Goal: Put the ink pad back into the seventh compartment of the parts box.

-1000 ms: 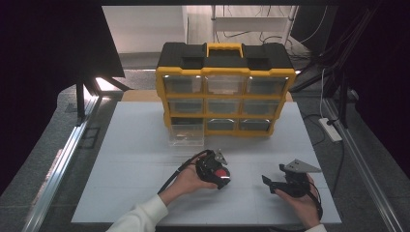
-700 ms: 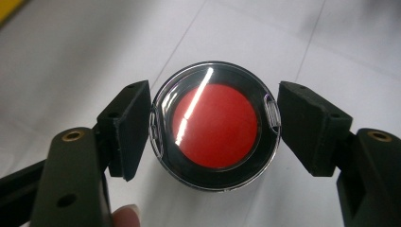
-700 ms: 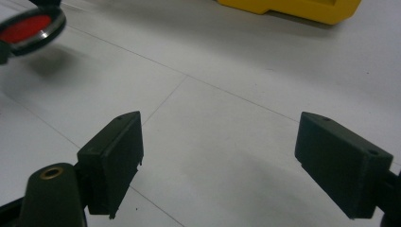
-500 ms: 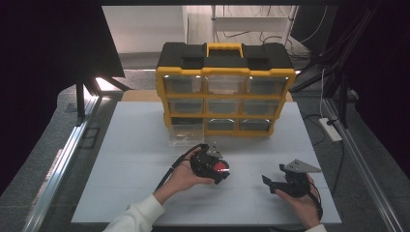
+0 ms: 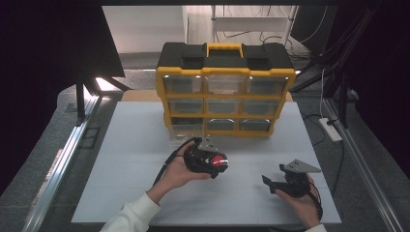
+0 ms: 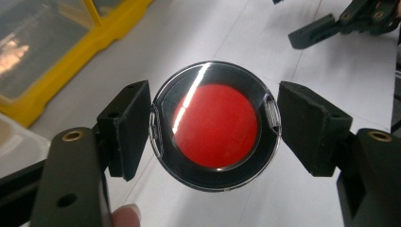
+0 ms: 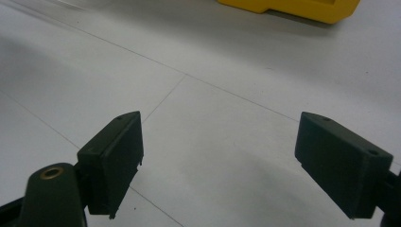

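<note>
My left gripper [image 5: 216, 164] is over the middle of the white table [image 5: 130, 159], shut on a round clear case with a red disc inside [image 5: 219, 161]. In the left gripper view the case [image 6: 215, 125] faces the camera, and each jaw presses one side of its rim. My right gripper [image 5: 273, 176] hovers low at the front right, open, with nothing between its fingers [image 7: 113, 156]. The left gripper view also catches the right gripper [image 6: 350, 21] farther off.
A yellow and black drawer organizer [image 5: 225, 72] with clear drawers stands at the back of the table. Its bottom left drawer [image 5: 186, 129] seems pulled out a little. A metal rail [image 5: 67, 150] runs along the left side, and a power strip [image 5: 333, 129] lies on the right.
My left gripper has moved a little away from the person, toward the organizer, with the round case in it. The right gripper has stayed put.
</note>
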Tool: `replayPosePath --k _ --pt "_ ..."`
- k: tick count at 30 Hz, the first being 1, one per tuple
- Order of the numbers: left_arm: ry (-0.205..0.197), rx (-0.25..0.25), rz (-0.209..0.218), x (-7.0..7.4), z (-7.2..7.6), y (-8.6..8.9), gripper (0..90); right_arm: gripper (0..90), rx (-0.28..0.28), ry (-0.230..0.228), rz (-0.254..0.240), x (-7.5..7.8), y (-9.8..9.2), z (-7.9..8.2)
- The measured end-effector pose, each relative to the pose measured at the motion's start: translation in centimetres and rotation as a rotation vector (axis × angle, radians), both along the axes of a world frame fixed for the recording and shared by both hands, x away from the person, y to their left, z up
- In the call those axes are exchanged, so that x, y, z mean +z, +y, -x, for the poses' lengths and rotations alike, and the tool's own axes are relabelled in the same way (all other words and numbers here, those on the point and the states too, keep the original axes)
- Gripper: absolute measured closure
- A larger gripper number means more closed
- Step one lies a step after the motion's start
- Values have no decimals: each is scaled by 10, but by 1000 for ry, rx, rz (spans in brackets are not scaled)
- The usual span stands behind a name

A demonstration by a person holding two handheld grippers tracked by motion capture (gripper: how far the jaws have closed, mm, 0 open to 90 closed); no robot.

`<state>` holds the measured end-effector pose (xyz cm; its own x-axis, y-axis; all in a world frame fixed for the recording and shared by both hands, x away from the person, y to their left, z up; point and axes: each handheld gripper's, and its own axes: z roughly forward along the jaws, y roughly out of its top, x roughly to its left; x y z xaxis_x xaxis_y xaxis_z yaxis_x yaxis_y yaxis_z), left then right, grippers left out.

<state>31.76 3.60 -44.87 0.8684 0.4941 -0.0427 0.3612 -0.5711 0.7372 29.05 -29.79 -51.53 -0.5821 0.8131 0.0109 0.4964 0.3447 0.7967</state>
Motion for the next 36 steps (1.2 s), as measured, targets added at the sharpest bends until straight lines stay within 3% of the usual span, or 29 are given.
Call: replayPosePath --k 16,36 --pt "-55 44 75 23 3 20 296 167 -9 1 -1 0 0 0" --pt "-92 94 123 35 1 39 296 167 -11 1 1 0 0 0"
